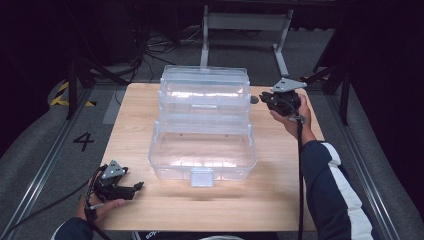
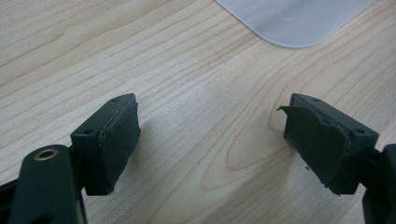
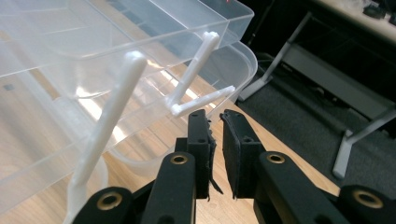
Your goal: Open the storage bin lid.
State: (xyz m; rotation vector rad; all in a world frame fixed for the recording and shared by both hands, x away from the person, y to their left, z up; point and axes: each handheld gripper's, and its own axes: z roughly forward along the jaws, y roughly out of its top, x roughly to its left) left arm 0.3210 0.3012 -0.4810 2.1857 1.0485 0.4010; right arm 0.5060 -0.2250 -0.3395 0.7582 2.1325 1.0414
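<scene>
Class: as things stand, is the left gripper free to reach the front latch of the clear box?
Probably yes: the left gripper, jaws open, sits on bare table beside the latch, nothing between.

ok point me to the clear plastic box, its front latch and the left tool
clear plastic box [image 1: 202, 150], high view, on the front bin's floor
front latch [image 1: 202, 177], high view, on the tab's face
left tool [image 1: 131, 190], high view, between its tips
</scene>
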